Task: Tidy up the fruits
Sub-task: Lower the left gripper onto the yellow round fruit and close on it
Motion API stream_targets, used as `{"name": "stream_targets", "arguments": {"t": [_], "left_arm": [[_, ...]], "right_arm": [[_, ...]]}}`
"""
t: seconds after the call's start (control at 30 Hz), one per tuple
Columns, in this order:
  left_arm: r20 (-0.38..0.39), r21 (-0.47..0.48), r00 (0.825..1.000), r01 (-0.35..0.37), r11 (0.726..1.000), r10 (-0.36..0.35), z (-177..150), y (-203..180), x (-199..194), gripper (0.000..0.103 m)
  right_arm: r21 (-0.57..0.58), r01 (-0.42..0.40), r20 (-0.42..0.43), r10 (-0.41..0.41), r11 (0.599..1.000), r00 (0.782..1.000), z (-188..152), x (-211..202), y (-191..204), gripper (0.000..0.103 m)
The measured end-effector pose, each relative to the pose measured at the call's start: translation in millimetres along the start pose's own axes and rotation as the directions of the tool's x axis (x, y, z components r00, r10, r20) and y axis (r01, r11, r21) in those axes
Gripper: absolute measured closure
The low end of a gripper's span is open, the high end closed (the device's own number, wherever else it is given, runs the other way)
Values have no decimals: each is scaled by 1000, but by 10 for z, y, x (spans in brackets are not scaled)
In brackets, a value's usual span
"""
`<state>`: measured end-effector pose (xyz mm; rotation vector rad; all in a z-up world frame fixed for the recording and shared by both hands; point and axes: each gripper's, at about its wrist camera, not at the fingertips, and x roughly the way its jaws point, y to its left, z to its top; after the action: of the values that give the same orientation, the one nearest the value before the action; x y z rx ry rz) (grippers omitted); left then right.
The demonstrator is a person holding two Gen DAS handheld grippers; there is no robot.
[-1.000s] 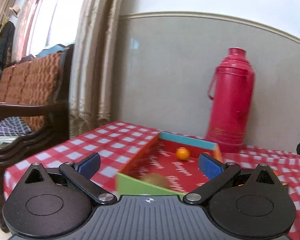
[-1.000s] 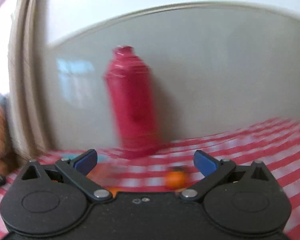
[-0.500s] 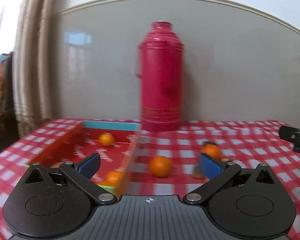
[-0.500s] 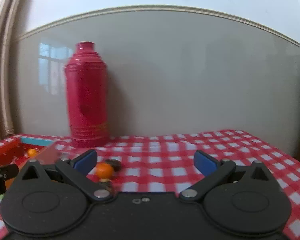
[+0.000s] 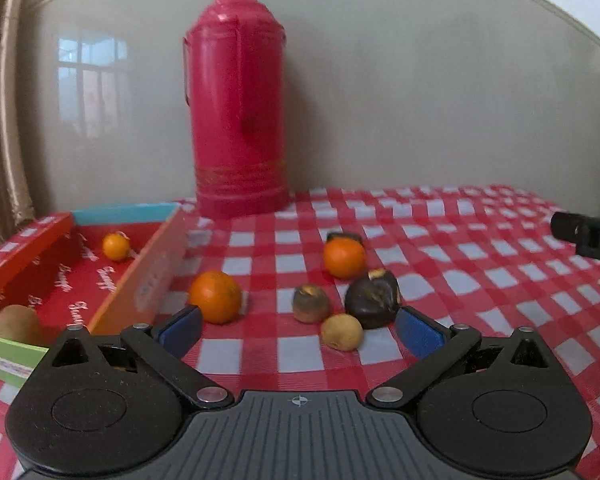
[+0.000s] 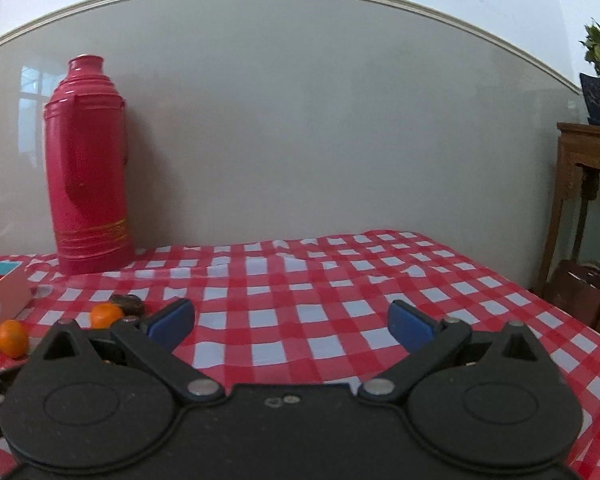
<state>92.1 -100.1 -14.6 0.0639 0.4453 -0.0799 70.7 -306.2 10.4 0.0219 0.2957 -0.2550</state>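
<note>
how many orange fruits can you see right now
3. One small one inside the box, two on the tablecloth: one beside the box wall, one farther back. Others may be hidden.

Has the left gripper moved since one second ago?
Yes. The left gripper swung right: the red thermos went from right of frame to left of centre, and the box now sits far left.

both grippers [image 5: 298, 330] [image 6: 291, 320] spread wide, empty
</note>
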Motion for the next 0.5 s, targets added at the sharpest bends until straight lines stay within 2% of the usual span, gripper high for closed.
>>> {"name": "stream_targets", "arguments": {"t": [0.13,0.27,0.33,0.47,0.5], "left_arm": [[-52,-2,998,21,1000,-21,8,-89,160,24],[-86,-12,996,34,999,-35,6,-144,300,32],[-104,-18,994,41,999,-43,8,-157,358,45],[-127,-24,991,48,999,-51,9,-176,426,56],[-133,-23,990,51,998,-53,9,-182,447,64]], "right_arm": [[5,27,-24,-27,1000,999,-19,116,-44,6],[18,42,-45,-41,999,998,-34,193,-113,6],[24,48,-49,-47,999,998,-38,211,-147,6],[28,56,-68,-54,998,996,-50,245,-179,6],[30,57,-72,-55,998,996,-52,252,-183,6]]}}
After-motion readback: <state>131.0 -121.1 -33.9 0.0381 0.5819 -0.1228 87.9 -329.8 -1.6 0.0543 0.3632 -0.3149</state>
